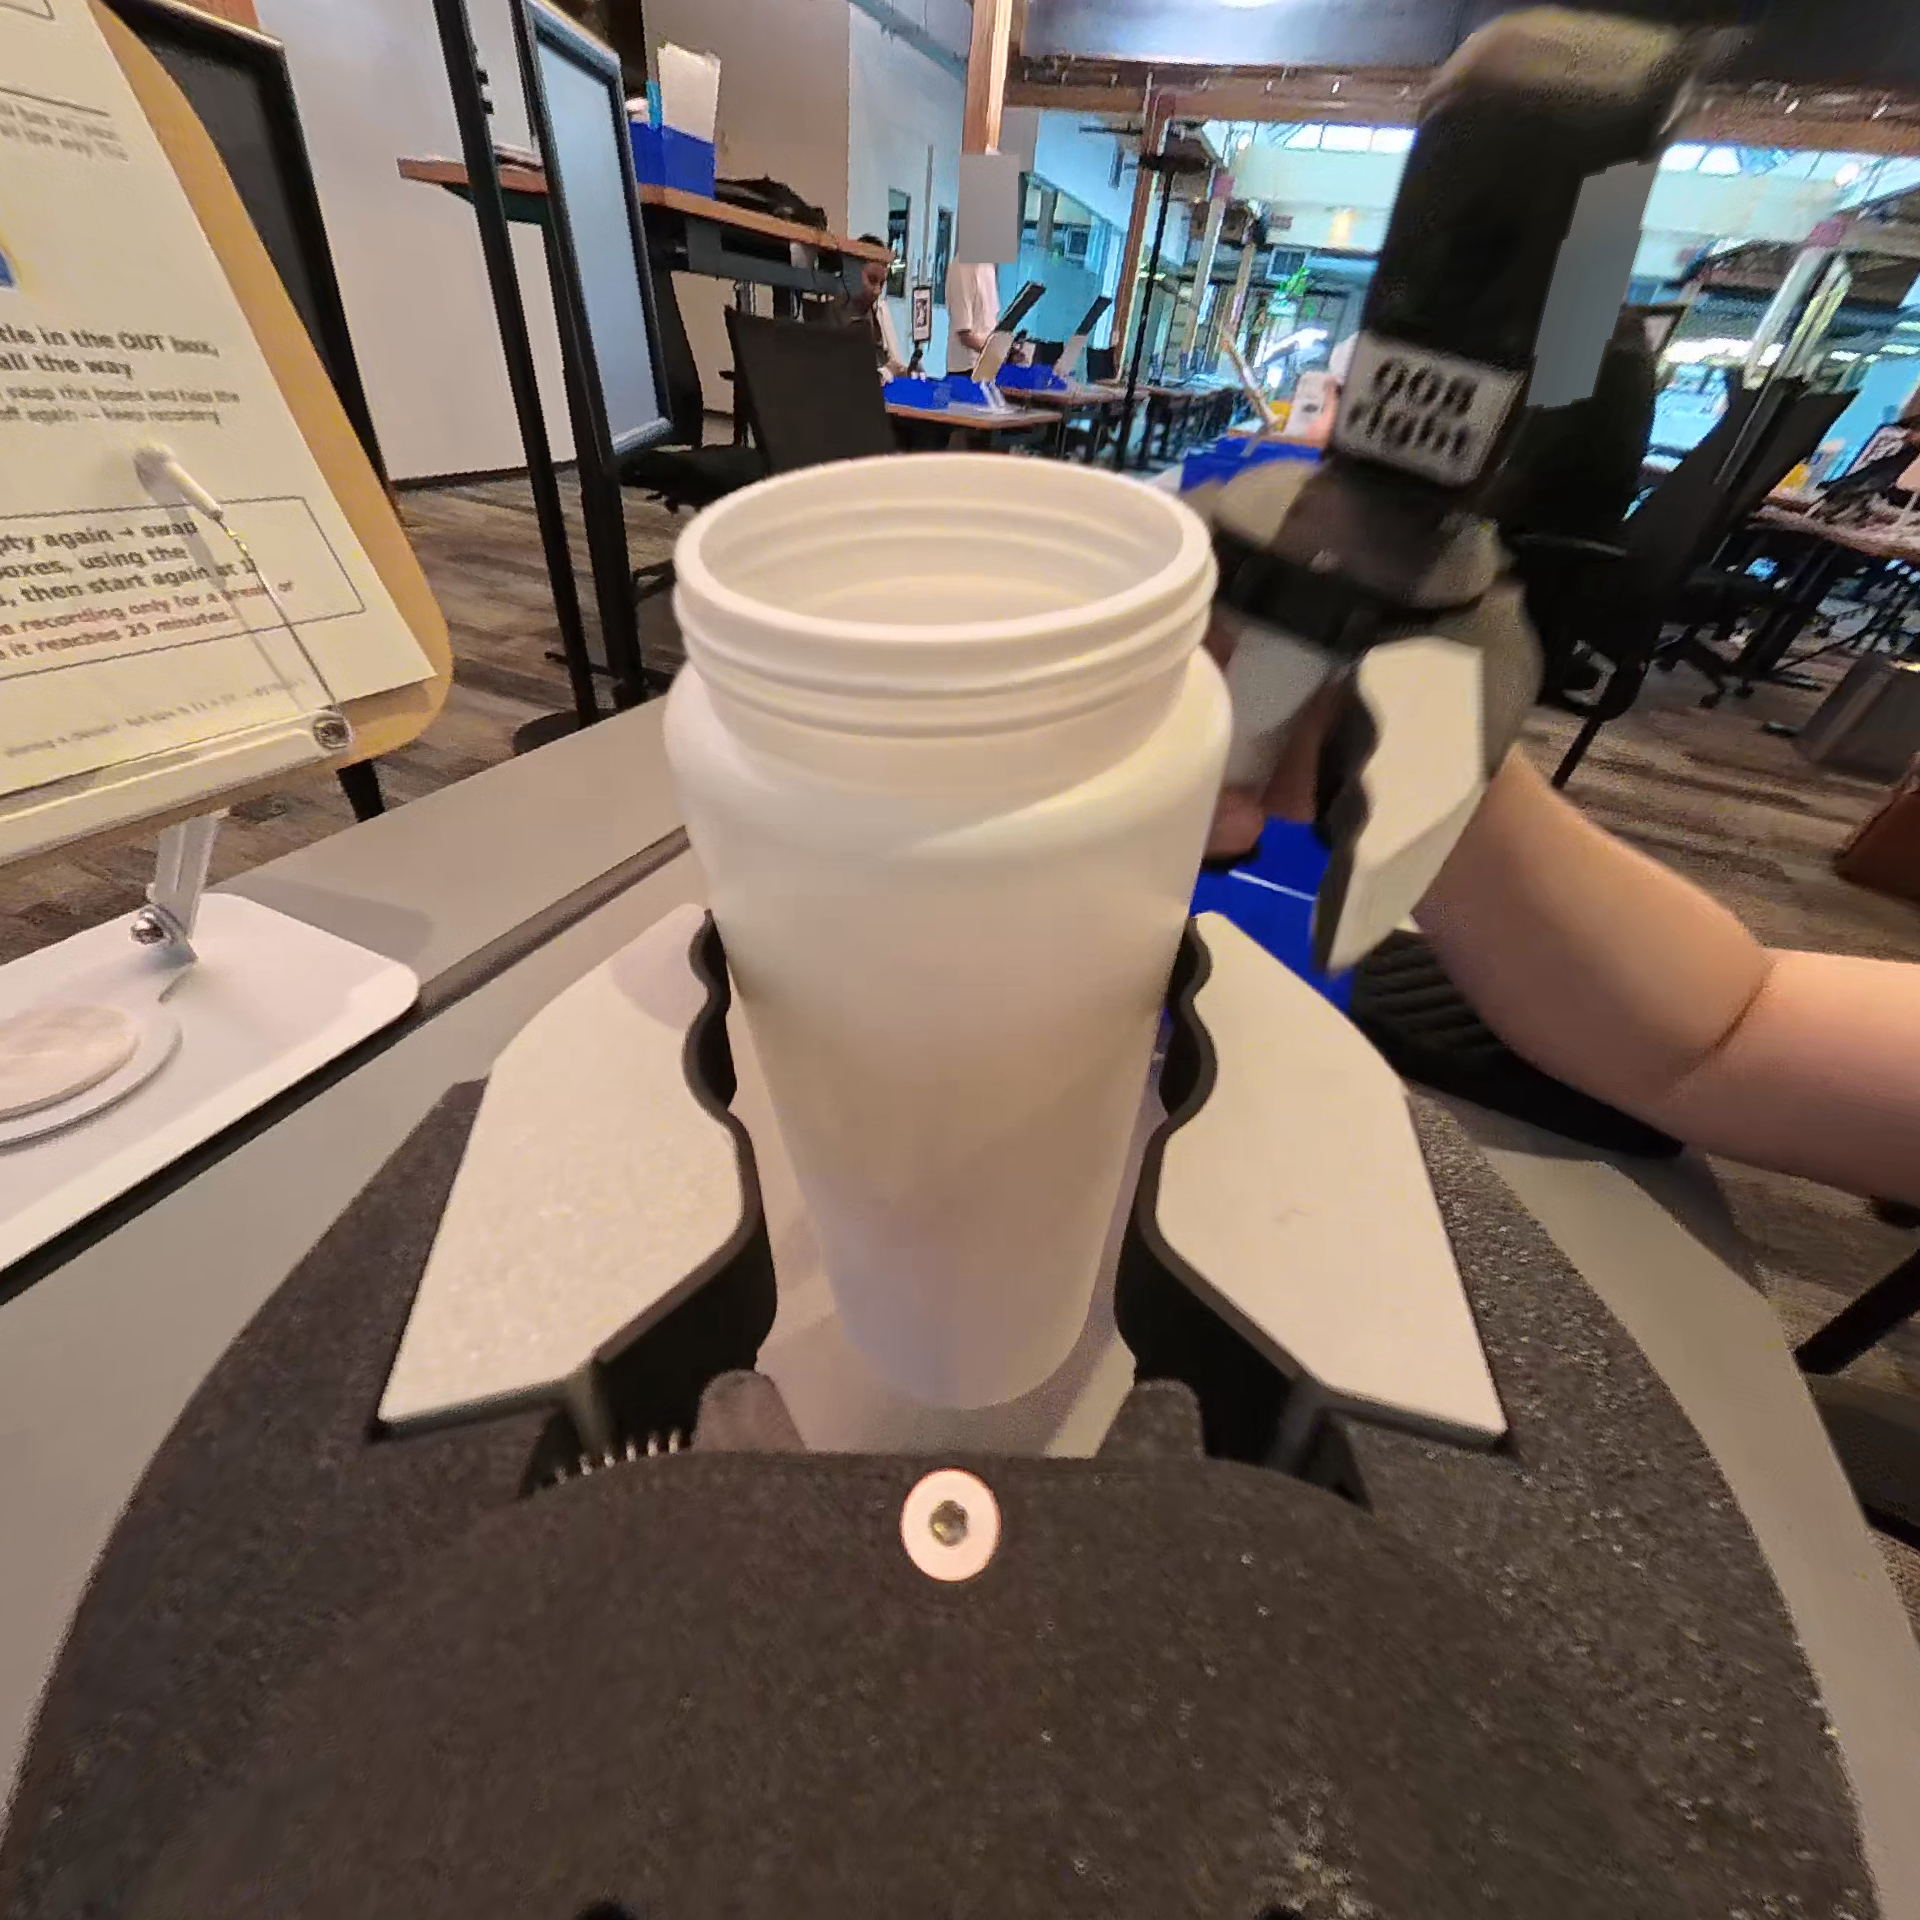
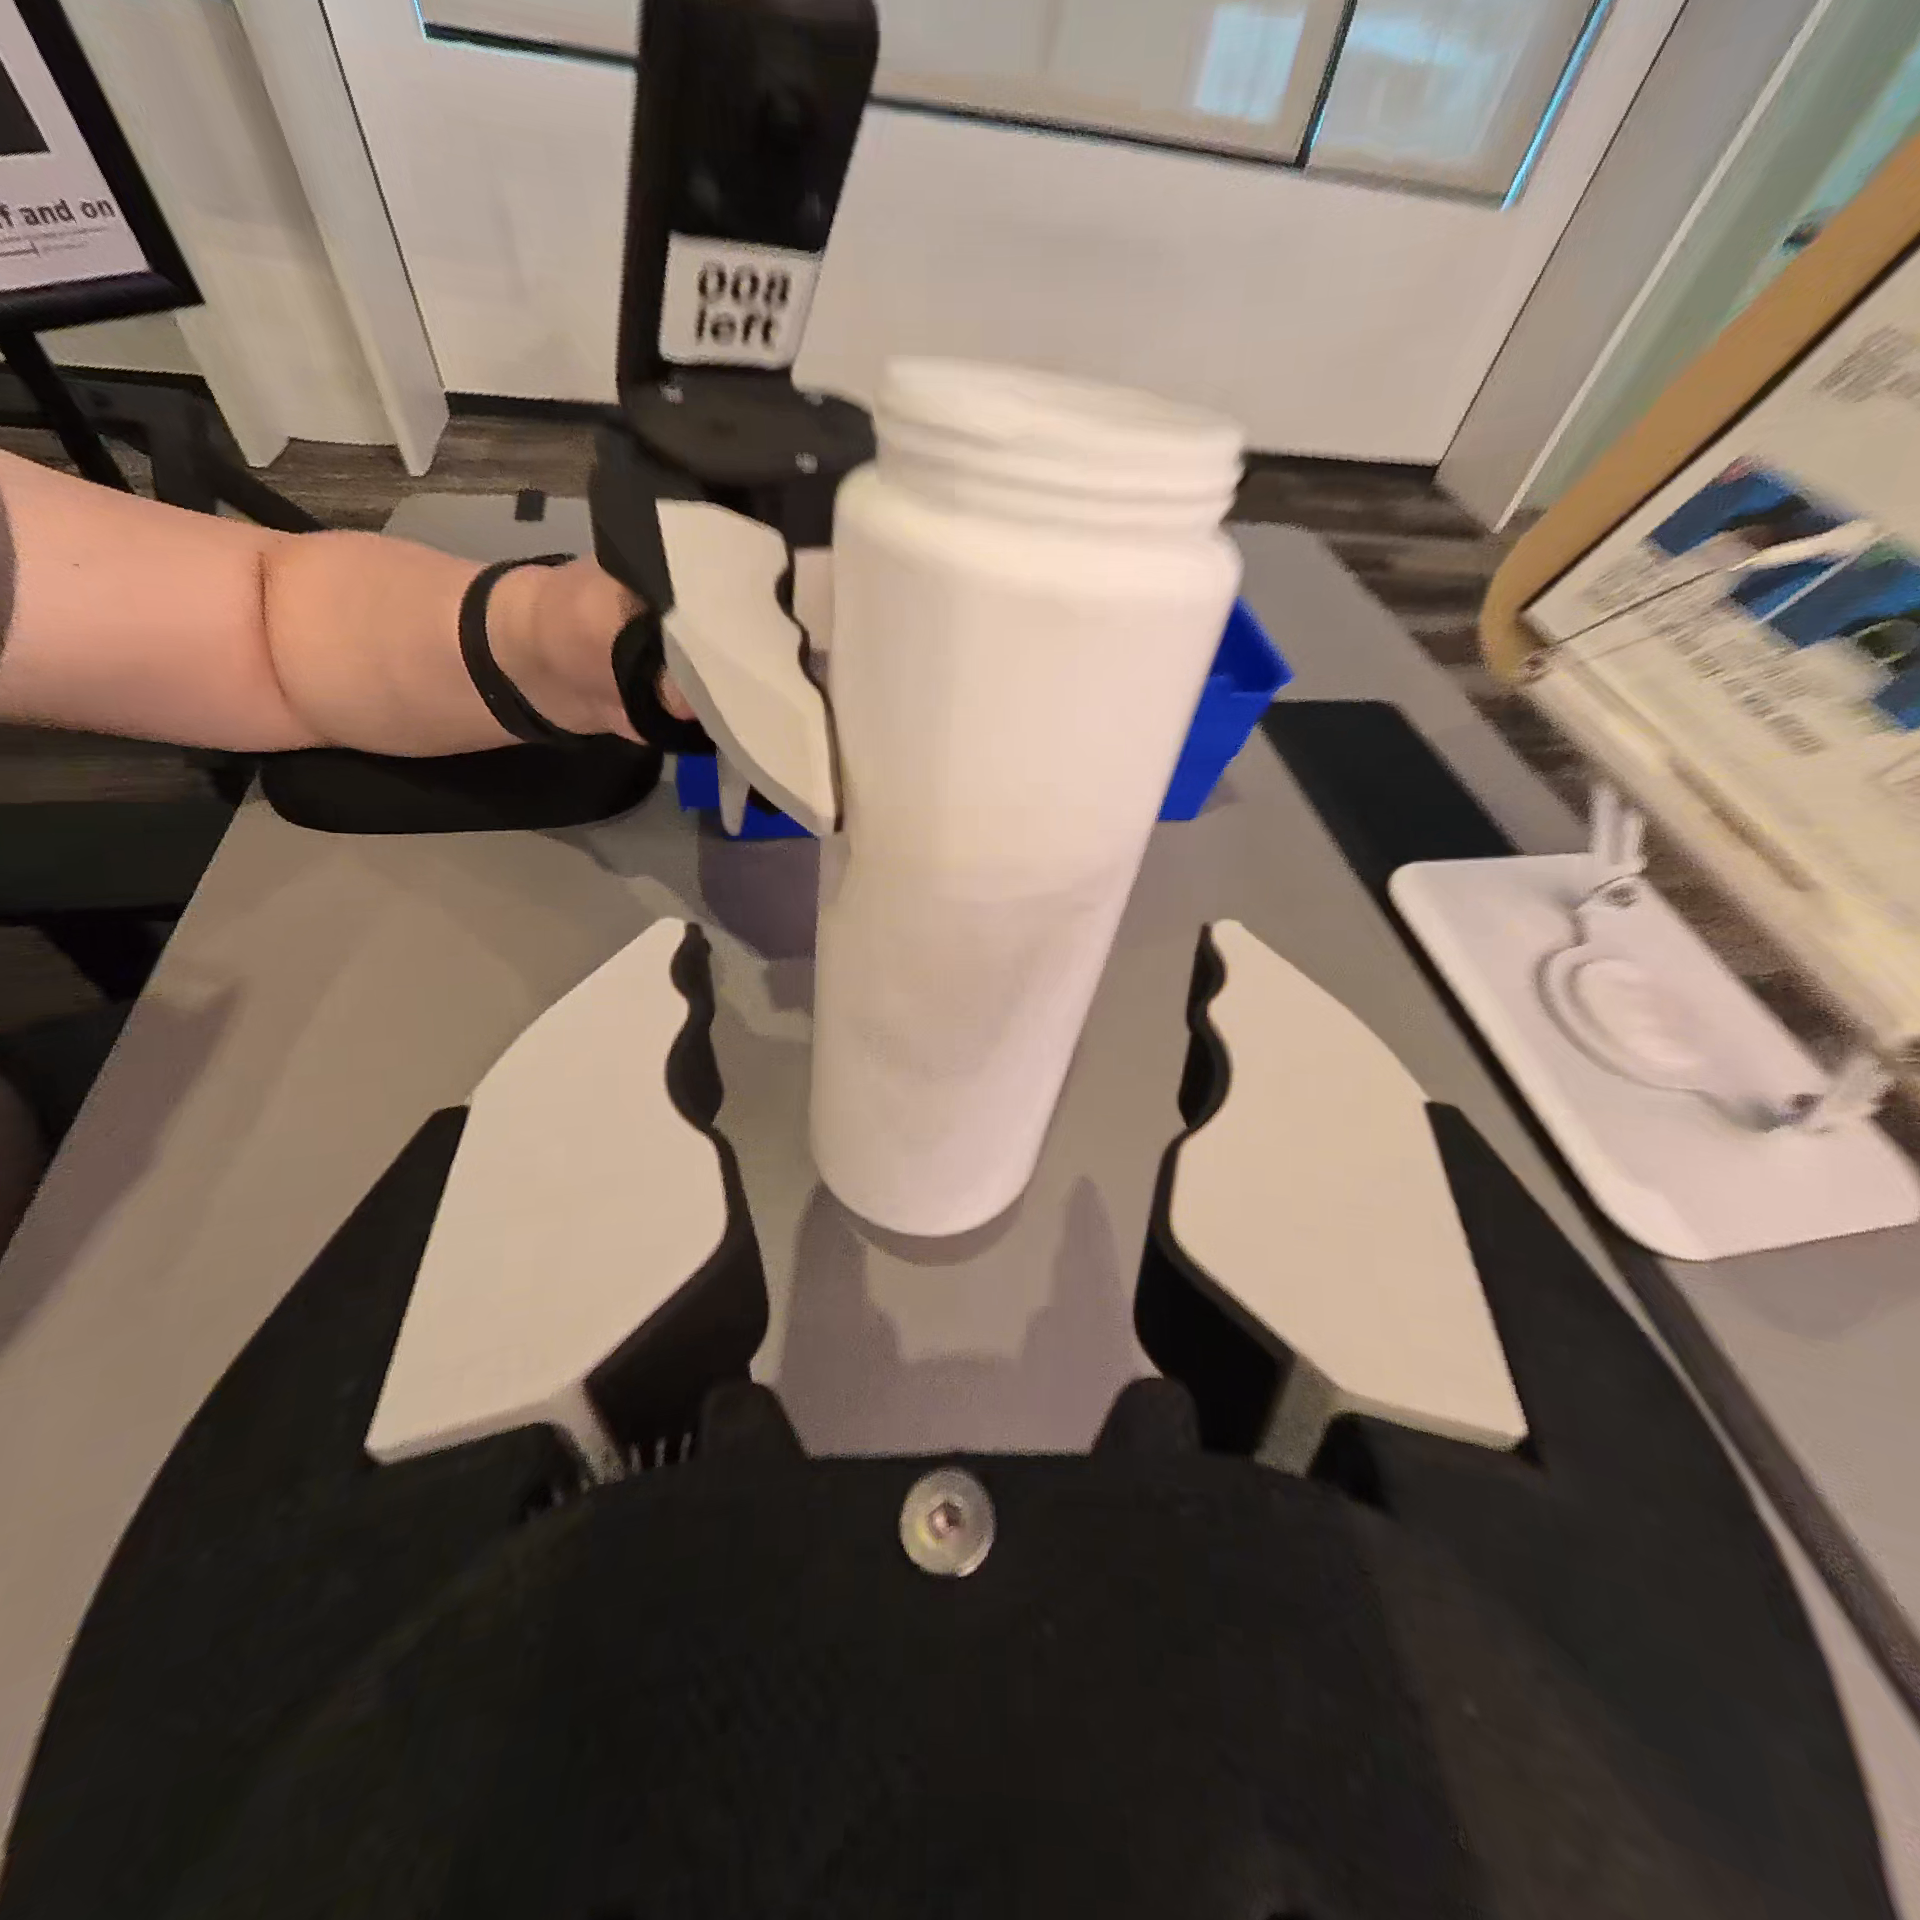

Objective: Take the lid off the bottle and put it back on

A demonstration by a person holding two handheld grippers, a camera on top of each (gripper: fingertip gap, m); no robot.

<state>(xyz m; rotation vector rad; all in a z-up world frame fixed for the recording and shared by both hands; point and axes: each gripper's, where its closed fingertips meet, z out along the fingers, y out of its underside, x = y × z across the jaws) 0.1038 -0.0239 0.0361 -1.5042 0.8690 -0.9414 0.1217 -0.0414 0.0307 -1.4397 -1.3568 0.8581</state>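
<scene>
Smooth white plastic bottle [image 1: 951, 935] at frame centre, upright on grey worktop [image 2: 260, 1039], threaded wide mouth lidless, left tool [image 1: 948, 1049] clamped on its body, right tool [image 2: 948, 1049] spread wide, holding nothing, blue bin [image 2: 1236, 717] behind bottle

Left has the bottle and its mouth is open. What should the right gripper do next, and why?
Probably keep the left gripper clamped and swing the right gripper away to look for the lid. The bottle shows bare threads, the right jaws stand open and empty, and neither view clearly shows the lid.
</scene>
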